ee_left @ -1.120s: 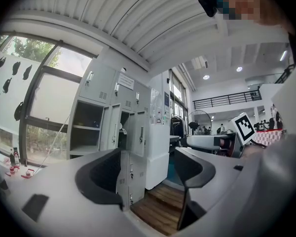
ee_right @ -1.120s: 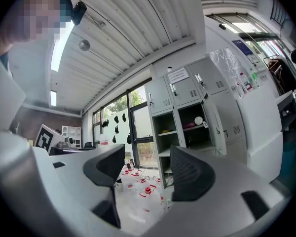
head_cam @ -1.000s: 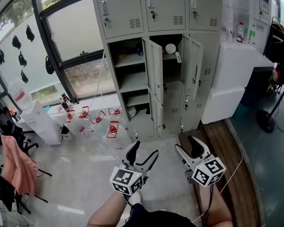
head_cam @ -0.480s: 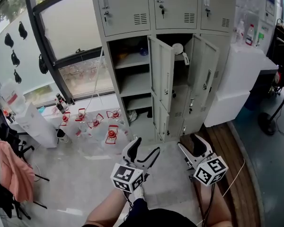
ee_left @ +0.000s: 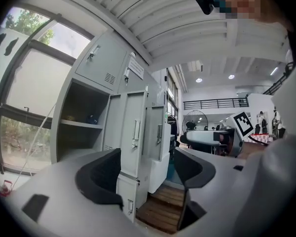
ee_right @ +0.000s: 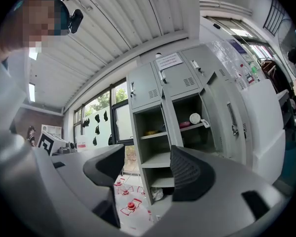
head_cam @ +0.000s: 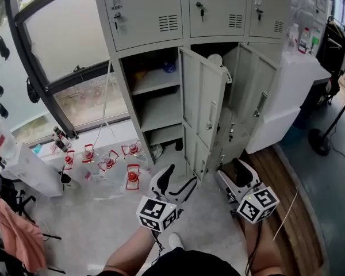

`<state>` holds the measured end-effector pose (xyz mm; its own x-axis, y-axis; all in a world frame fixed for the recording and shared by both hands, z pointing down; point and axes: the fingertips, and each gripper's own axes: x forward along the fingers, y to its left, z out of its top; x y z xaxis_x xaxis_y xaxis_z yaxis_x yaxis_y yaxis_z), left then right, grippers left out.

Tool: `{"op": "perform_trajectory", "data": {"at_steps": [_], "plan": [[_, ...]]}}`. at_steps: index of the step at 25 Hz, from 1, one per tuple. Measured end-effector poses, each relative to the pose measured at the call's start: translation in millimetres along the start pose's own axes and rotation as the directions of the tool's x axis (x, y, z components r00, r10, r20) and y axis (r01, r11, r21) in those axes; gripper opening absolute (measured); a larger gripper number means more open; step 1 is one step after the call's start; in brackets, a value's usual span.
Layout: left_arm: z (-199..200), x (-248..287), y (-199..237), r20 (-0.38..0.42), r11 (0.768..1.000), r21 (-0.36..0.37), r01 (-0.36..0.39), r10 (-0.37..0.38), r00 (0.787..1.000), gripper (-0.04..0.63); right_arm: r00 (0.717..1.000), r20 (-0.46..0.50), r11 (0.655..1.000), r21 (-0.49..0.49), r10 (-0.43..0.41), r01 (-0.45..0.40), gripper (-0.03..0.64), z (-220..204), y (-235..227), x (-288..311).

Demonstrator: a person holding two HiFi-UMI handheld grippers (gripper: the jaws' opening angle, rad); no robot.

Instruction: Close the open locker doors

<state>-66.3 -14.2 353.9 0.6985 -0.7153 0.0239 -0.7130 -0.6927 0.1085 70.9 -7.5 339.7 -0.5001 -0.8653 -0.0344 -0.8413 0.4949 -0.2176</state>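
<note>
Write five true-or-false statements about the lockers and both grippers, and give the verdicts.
1. The left gripper and right gripper have fingers apart, holding nothing. True.
2. The top-row doors stand open. False: they are shut.
3. A round white object sits on a locker shelf. True.
4. The left gripper touches the open middle door. False: it hangs short of it, above the floor.
5. Red items lie on the floor near the window. True.

Red-capped bottles (head_cam: 132, 177) cluster on the pale floor (head_cam: 86, 223) under the window, beside the grey lockers (head_cam: 155, 111) — their open shelves holding a blue item (head_cam: 169, 68) and a white round object (head_cam: 215, 59).
</note>
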Motion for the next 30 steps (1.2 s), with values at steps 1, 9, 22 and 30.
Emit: {"op": "perform_trajectory", "data": {"at_steps": [1,9,22,30], "plan": [[1.5,3.2,7.3,0.000,1.000,-0.001,0.011,-0.011,1.000,0.344,1.000,0.004,1.000,-0.001,-0.010,0.010,0.285,1.0,-0.2,7.6],[7.8,19.5,52.4,0.009,0.996,0.000,0.092,-0.092,0.996,0.344,0.996,0.035,0.996,-0.017,-0.082,0.082,0.285,9.6,1.6,51.7],[0.1,36.4,77.1,-0.003,0.987,-0.023,0.160,-0.160,0.987,0.344,0.987,0.061,0.988,-0.023,-0.148,0.149,0.285,16.2,-7.2,76.3],[1.1,62.2,71.8,0.002,0.989,-0.019,0.145,-0.145,0.989,0.344,0.991,0.067,0.993,-0.037,-0.112,0.114,0.287,29.4,-30.0,88.8]]}}
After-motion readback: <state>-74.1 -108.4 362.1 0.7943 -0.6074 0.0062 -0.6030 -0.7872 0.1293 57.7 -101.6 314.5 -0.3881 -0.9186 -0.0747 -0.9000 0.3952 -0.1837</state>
